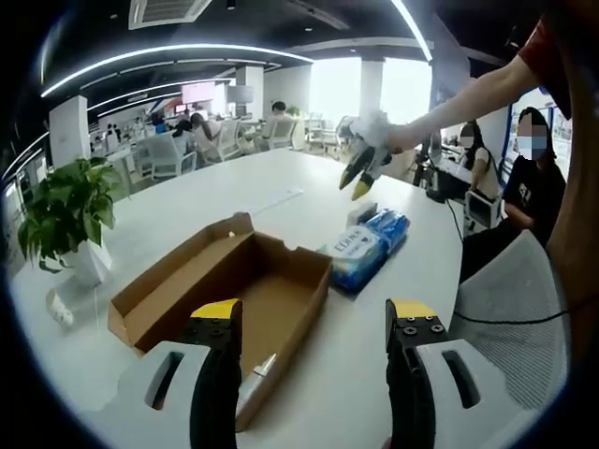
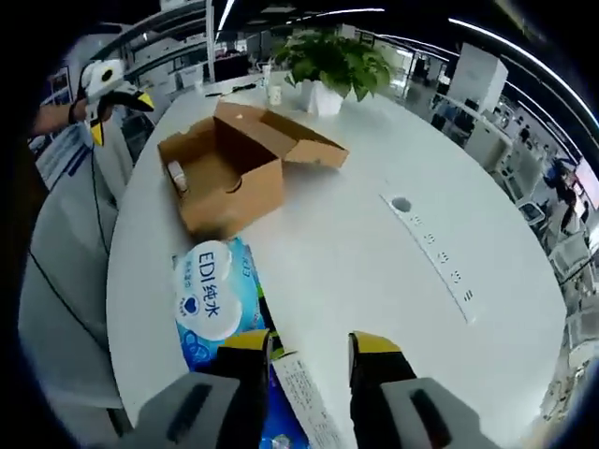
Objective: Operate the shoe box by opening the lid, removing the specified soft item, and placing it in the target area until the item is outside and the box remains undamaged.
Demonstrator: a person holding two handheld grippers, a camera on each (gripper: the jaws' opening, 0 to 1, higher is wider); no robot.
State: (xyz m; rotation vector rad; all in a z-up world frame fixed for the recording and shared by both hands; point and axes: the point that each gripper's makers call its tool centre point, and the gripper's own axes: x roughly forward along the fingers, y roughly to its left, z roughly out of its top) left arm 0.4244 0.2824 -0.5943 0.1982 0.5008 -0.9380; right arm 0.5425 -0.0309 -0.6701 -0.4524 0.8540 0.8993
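Observation:
The brown cardboard shoe box point(image 1: 245, 281) lies on the white table with its lid folded open; in the right gripper view the shoe box point(image 2: 229, 178) sits mid-table. A small pale item point(image 2: 176, 174) rests inside against one end wall. A blue soft tissue pack point(image 1: 366, 247) lies just outside the box, and the tissue pack point(image 2: 213, 301) reaches under my right jaws. My left gripper point(image 1: 314, 316) stands open over the box's near end. My right gripper point(image 2: 311, 344) hovers open above the pack; the right gripper point(image 1: 359, 168) hangs in the air beyond it.
A potted plant point(image 1: 65, 215) stands near the table's edge, and the plant point(image 2: 328, 61) shows behind the box. A socket strip point(image 2: 438, 251) is set into the tabletop point(image 2: 356, 215). A mesh chair point(image 1: 515, 309) and seated people line the side.

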